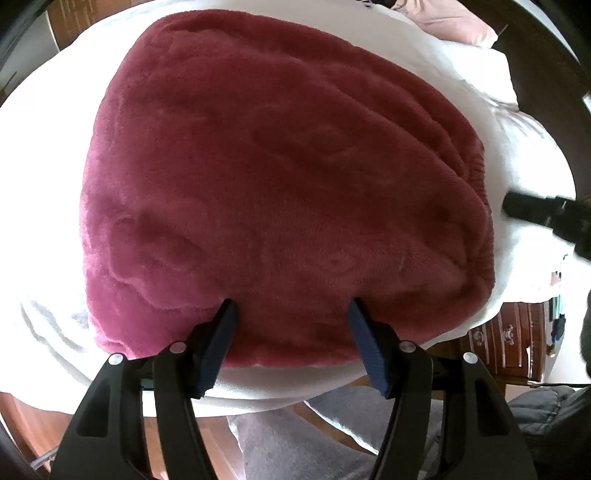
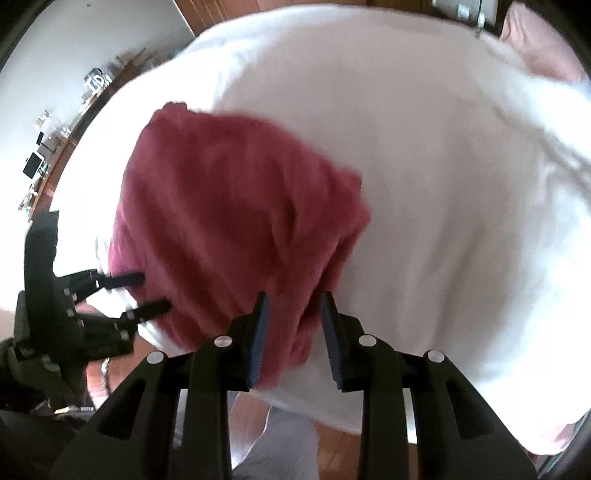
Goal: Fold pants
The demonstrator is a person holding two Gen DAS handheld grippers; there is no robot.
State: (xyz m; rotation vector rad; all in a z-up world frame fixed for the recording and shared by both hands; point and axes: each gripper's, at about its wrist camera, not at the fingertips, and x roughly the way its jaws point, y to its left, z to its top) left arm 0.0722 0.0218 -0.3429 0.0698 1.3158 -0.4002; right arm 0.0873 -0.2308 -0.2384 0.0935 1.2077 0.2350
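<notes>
— Under everything? A white bed cover (image 1: pixel 517 155), rumpled, spreading ahead of the tongs and off to both sides.

— Beyond, far right?

— A pink pillow (image 1: pixel 461 26) at the top edge. Lower right, a dark wooden dresser (image 1: pixel 506 339) with metal handles.

— Far left in the right wrist view?

— A cluttered wooden shelf (image 2: pixel 55 147) against a white wall (image 2: pixel 74 37). Below the tongs, wooden floor (image 2: pixel 332 443).
</notes>
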